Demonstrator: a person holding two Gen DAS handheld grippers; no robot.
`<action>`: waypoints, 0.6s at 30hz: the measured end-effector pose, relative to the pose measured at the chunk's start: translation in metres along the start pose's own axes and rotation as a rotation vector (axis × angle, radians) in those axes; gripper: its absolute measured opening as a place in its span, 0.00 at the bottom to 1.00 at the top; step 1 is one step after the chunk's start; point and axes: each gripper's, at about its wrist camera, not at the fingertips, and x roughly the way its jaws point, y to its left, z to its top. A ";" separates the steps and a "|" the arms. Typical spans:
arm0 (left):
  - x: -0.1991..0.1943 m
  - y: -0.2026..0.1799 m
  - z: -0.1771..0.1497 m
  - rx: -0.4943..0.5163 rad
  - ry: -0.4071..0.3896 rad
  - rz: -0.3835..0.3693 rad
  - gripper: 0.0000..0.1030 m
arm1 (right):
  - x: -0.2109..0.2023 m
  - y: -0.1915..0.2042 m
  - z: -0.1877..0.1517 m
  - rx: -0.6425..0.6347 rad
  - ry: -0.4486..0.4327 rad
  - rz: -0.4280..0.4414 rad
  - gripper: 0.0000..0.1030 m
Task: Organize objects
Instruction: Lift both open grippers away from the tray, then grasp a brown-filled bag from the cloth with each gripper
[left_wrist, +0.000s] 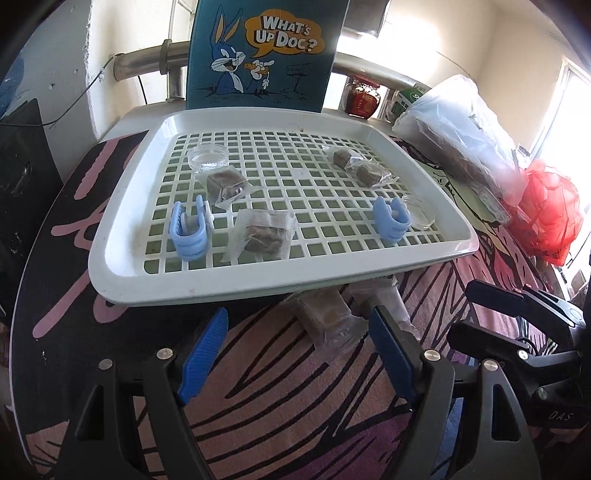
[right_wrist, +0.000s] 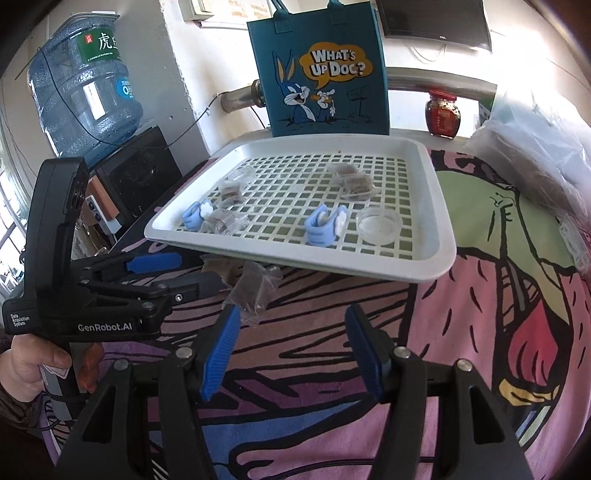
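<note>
With both the left tongs (left_wrist: 295, 354) and right tongs (right_wrist: 291, 350) spread and empty, the wrapped packets (left_wrist: 325, 321) lie just ahead between them, short of the tray (left_wrist: 122, 236), so centre one packet squarely before pinching.

A white tray (right_wrist: 436, 206) lies on the cartoon-print desk (right_wrist: 480, 332), holding two blue clips (right_wrist: 323, 225), two clear dishes (right_wrist: 378, 224) and wrapped brown cubes (right_wrist: 354, 181). More wrapped cubes (right_wrist: 255, 290) lie near its front edge. The right gripper (right_wrist: 291, 314) hovers with its fingers apart and empty; the left gripper (right_wrist: 184, 269) is at left.
</note>
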 end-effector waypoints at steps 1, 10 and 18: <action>0.002 -0.001 0.001 -0.008 0.000 -0.001 0.76 | 0.001 0.000 -0.002 0.002 0.004 -0.005 0.57; 0.003 -0.005 -0.001 0.027 0.006 -0.022 0.26 | 0.007 0.013 -0.001 -0.029 0.026 -0.020 0.57; -0.017 0.008 -0.016 0.085 -0.013 0.022 0.24 | 0.032 0.042 0.008 -0.108 0.055 -0.035 0.57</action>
